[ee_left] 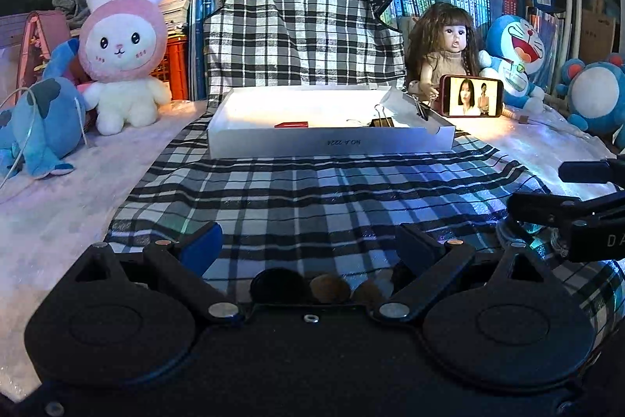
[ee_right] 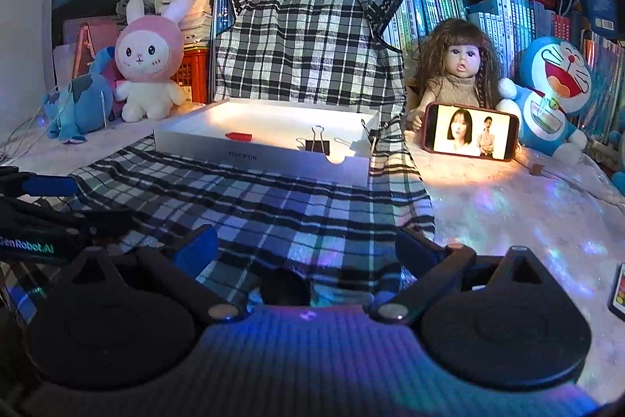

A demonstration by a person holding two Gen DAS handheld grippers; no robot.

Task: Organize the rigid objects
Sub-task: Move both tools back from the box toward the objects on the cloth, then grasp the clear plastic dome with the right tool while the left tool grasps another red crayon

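A shallow white box lies on a black-and-white plaid cloth. Inside it are a small red object and a black binder clip; a second black clip sits at the box's right rim. My left gripper hovers low over the cloth in front of the box, open, nothing between its blue-padded fingers. My right gripper is also open and empty, at the cloth's right part. Each gripper shows at the edge of the other's view.
A phone with a lit screen leans against a doll. Plush toys stand around: a pink rabbit, a blue one, blue cats. Books and red baskets fill the back. A small device lies far right.
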